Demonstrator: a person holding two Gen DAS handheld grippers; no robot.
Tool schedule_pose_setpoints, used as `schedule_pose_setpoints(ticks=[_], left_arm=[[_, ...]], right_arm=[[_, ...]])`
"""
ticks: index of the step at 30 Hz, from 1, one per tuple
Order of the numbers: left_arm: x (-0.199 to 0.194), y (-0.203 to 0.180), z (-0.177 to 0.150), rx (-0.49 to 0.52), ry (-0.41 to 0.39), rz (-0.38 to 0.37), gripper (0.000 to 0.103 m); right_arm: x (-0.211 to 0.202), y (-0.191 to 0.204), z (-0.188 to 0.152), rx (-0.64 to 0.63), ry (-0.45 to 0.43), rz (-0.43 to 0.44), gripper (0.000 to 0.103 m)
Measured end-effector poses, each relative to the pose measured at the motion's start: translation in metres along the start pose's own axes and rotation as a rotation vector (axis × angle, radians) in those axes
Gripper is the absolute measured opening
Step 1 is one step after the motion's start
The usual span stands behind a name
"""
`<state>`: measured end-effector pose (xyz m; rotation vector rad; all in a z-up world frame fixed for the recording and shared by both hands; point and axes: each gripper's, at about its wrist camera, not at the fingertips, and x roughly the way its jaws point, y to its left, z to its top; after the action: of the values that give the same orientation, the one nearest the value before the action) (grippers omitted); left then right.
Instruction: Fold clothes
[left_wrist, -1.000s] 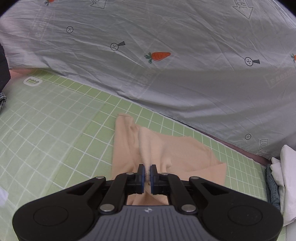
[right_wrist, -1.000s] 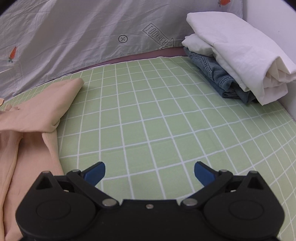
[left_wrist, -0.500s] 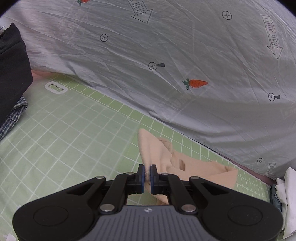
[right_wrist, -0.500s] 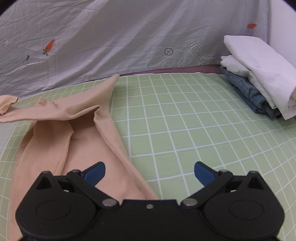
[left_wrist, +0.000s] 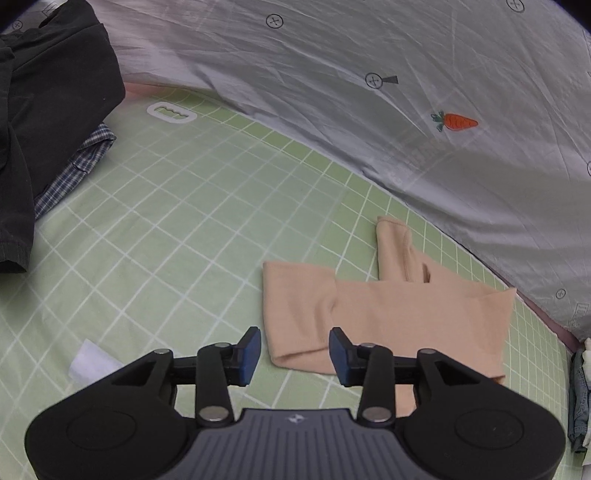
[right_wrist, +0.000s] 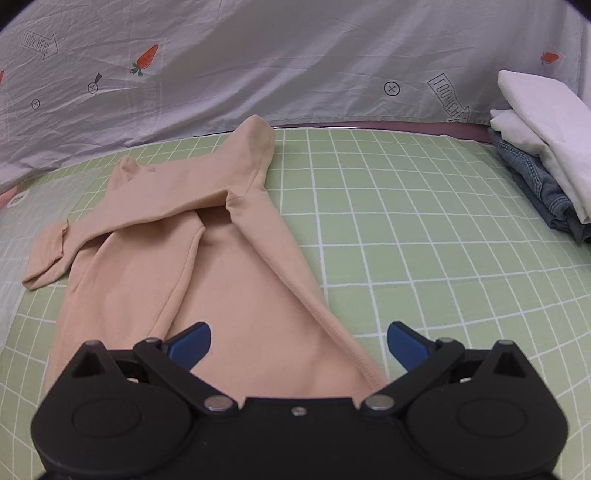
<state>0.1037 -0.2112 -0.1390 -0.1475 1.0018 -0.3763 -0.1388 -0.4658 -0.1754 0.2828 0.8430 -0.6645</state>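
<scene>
Peach long-sleeved knit top (right_wrist: 207, 251) spread flat on green white-gridded mat (right_wrist: 424, 236), sleeves crossed over its body. Left tongs (left_wrist: 294, 350) opening above a sleeve cuff — pads clear of it. Right tongs (right_wrist: 298, 341) wide open over the hem — gripping nothing.

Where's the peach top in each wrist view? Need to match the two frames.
Left wrist: peach top lower right of centre, just beyond the opening blue fingers.
Right wrist: peach top centre-left, running under the gripper.
Shared landmark: folded white-and-denim stack, right edge in both.
</scene>
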Motion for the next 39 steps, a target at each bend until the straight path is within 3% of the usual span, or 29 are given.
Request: schedule_pose_setpoints(ticks=[4, 8, 12, 18, 22, 27, 33, 39], left_arm=[[0.002, -0.022, -0.026, 0.083, 0.080, -0.049, 0.057], [0.008, -0.044, -0.059, 0.176, 0.183, -0.099, 0.058], [0.012, -0.056, -0.090, 0.257, 0.249, -0.093, 0.058], [0.010, -0.059, -0.114, 0.276, 0.292, -0.087, 0.058], [0.006, -0.056, -0.119, 0.284, 0.312, -0.092, 0.058], [0.008, -0.053, -0.129, 0.317, 0.349, -0.063, 0.058], [0.004, -0.053, -0.136, 0.380, 0.342, -0.081, 0.061], [0.003, -0.053, -0.138, 0.417, 0.349, -0.090, 0.062]], right_arm=[[0.002, -0.009, -0.002, 0.003, 0.031, -0.041, 0.097], [0.000, -0.031, -0.012, 0.071, 0.059, -0.001, 0.086], [-0.002, -0.052, -0.024, 0.126, 0.092, 0.037, 0.055], [-0.006, -0.071, -0.042, 0.156, 0.119, 0.064, 0.031], [-0.009, -0.074, -0.040, 0.148, 0.101, 0.090, 0.004], [-0.018, -0.064, -0.038, 0.081, 0.071, 0.093, 0.003], [-0.029, -0.052, -0.045, 0.091, 0.055, 0.107, 0.004], [-0.044, -0.039, -0.048, 0.162, 0.033, 0.238, 0.004]])
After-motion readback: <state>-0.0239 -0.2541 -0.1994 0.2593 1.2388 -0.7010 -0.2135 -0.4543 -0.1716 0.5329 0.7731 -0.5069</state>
